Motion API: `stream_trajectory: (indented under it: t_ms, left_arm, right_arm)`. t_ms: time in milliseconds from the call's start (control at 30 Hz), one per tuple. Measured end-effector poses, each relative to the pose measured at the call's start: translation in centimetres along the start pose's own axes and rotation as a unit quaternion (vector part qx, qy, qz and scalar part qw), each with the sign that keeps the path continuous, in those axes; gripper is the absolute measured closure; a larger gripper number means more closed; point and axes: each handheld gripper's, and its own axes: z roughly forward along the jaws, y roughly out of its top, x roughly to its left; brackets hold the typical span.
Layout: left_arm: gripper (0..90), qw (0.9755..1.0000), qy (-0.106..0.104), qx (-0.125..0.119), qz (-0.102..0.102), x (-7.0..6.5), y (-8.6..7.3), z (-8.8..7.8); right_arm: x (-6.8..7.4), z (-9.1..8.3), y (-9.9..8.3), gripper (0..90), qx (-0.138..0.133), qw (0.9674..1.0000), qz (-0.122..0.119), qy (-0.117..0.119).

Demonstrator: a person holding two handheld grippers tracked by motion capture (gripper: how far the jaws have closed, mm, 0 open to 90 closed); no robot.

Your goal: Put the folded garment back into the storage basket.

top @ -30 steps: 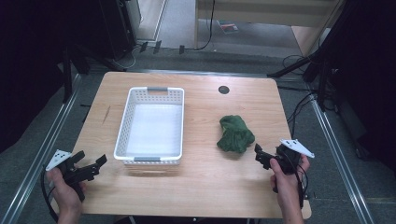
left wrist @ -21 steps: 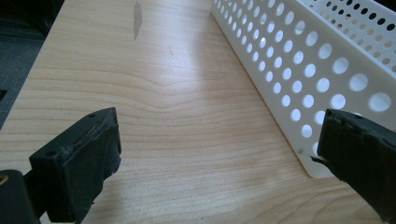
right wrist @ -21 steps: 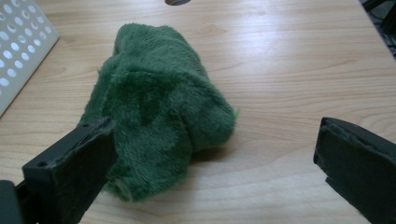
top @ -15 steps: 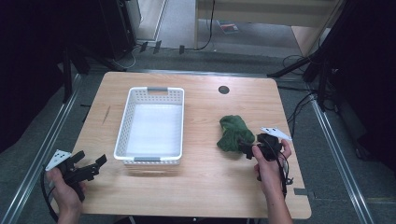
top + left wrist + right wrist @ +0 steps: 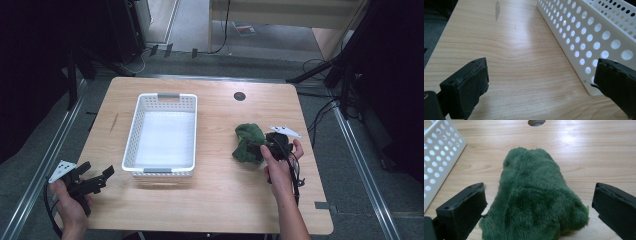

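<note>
Right gripper (image 5: 260, 146) has come in from the table's near right edge over the last second and now sits at the fuzzy dark-green plush toy (image 5: 248, 142), which lies on the light wooden table (image 5: 215, 195), right of the white perforated plastic basket (image 5: 162, 134) and apart from it. Its jaws have just been opening and now stand wide; in the right gripper view the plush (image 5: 534, 197) lies between them, pads clear of the fur on both sides, so no grip yet. Left gripper (image 5: 95, 181) is parked at the near left corner, jaws open on nothing, basket wall (image 5: 594, 40) just ahead. Judgement: approach finished, pre-grasp set; closing on the plush looks next, basket the likely destination.
</note>
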Motion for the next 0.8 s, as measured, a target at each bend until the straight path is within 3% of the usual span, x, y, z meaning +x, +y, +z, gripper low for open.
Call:
stream_trajectory:
  t_ms: [200,400,800]
  left_arm:
    - [0.6,1.0,0.0,0.0,-0.001,0.0,0.0,0.0]
    - [0.5,1.0,-0.002,-0.001,-0.002,0.0,0.0,0.0]
    - [0.6,1.0,-0.002,-0.001,-0.003,0.1,0.0,0.0]
  right_arm:
    - [0.7,1.1,0.4,0.0,0.012,0.9998,-0.013,-0.007]
    - [1.1,2.0,0.8,0.0,0.015,0.9998,-0.012,-0.011]
    - [1.0,4.4,0.0,0.0,0.047,0.9986,-0.009,-0.022]
